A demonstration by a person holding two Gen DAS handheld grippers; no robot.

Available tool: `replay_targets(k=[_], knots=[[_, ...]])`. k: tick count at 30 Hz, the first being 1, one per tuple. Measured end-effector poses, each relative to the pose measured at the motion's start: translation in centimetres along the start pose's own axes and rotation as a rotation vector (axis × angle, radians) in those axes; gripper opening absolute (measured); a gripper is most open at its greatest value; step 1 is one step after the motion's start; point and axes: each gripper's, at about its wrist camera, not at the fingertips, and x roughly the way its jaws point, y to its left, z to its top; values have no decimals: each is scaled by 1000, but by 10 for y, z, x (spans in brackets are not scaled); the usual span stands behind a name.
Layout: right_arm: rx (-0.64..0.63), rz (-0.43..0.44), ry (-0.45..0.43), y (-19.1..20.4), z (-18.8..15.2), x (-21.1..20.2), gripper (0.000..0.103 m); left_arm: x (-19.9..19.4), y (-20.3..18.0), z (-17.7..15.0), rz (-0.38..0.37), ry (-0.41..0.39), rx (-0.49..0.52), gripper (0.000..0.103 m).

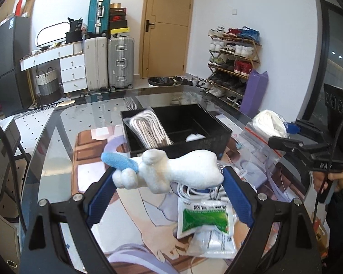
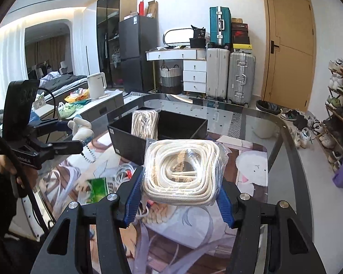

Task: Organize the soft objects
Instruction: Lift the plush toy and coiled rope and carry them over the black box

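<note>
My left gripper [image 1: 169, 180] is shut on a white plush toy [image 1: 171, 169] with a blue part [image 1: 119, 161], held above the table in front of the black divided box [image 1: 178, 127]. The toy also shows in the right wrist view [image 2: 81, 129], with a bead chain hanging from it. My right gripper [image 2: 179, 191] is shut on a clear bag of coiled white rope [image 2: 183, 171], held above the table near the box [image 2: 157, 132]. It also shows in the left wrist view [image 1: 268, 119]. A bagged rope bundle [image 1: 148, 127] lies in the box's left compartment.
On the glass table [image 1: 48, 150] lies a printed mat [image 1: 130, 217] with a green-and-white packet [image 1: 203, 219], a white cable [image 1: 189, 190] and a zip bag [image 1: 258, 143]. Suitcases, a dresser and a shoe rack stand behind.
</note>
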Motion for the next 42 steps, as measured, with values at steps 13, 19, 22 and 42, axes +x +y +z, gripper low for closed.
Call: replay_targets(k=[13, 19, 22, 42], knots=[[34, -12, -39, 8, 37, 20, 58, 16, 4, 29, 69, -28, -2, 90], [28, -9, -42, 9, 49, 32, 58, 29, 5, 39, 78, -22, -3, 90], [25, -10, -42, 6, 52, 36, 58, 35, 5, 42, 80, -19, -5, 90], [-18, -29, 19, -4, 63, 75, 59, 77, -3, 49, 134, 24, 53, 90]])
